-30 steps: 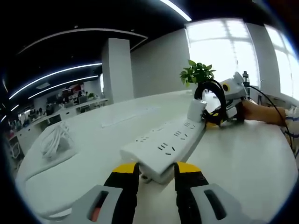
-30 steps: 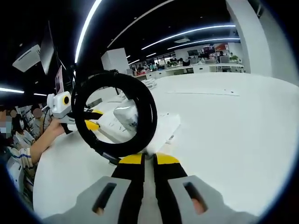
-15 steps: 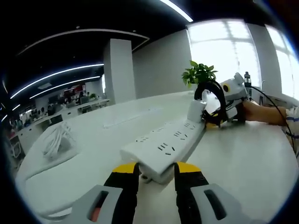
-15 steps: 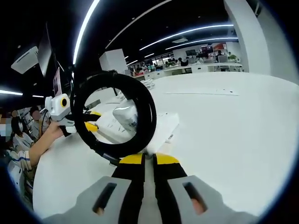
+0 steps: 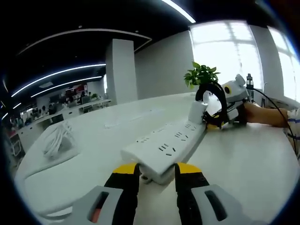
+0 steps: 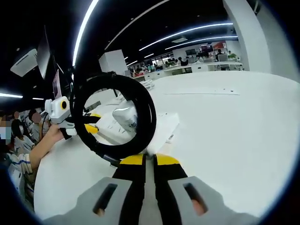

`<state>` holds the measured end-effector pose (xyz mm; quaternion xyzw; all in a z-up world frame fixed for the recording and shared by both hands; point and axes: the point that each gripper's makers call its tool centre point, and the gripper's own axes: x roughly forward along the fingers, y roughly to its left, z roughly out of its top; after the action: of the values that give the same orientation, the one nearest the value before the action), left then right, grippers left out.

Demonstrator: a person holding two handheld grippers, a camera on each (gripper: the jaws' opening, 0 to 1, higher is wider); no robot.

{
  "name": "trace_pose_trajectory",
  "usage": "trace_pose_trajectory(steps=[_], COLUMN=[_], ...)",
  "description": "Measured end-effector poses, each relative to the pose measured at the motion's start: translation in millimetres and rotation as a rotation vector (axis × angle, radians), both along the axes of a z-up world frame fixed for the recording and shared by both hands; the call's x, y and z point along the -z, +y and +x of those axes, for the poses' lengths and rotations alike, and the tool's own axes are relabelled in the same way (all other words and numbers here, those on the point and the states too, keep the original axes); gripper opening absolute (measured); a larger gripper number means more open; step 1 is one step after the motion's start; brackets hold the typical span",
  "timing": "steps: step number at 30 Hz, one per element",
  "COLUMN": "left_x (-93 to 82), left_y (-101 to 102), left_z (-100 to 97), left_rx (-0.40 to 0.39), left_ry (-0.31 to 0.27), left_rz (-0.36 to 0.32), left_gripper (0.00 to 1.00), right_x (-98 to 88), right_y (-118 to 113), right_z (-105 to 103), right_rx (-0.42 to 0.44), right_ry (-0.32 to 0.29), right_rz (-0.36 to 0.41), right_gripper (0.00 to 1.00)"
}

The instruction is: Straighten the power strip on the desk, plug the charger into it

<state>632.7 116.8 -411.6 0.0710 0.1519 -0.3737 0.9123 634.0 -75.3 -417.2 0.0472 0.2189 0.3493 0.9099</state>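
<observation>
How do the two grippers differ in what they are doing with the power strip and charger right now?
The left gripper has its jaws apart around the near end of the power strip; the right gripper has its jaws nearly together, pinching the looped black cable beside the white charger. The left works one end of the strip, the right the opposite end. Both have yellow-tipped black jaws.

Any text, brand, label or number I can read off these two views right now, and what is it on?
Nothing legible.
Charger: small dark print on its white body, too blurred to read.
Power strip: socket slots, no readable marking.
Red signs in the far office: too small to read.
</observation>
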Motion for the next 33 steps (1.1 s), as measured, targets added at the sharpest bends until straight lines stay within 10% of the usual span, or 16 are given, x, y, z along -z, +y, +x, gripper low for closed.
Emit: trace_pose_trajectory(steps=[33], left_x=[0.3], left_y=[2.3], left_z=[10.3], left_rx=[-0.034], left_ry=[-0.027], left_rz=[0.011], left_gripper=[0.26], right_x=[-2.5], right_y=[12.3], right_z=[5.0], right_rx=[-0.033], right_ry=[-0.049], right_rz=[-0.019], right_gripper=[0.00])
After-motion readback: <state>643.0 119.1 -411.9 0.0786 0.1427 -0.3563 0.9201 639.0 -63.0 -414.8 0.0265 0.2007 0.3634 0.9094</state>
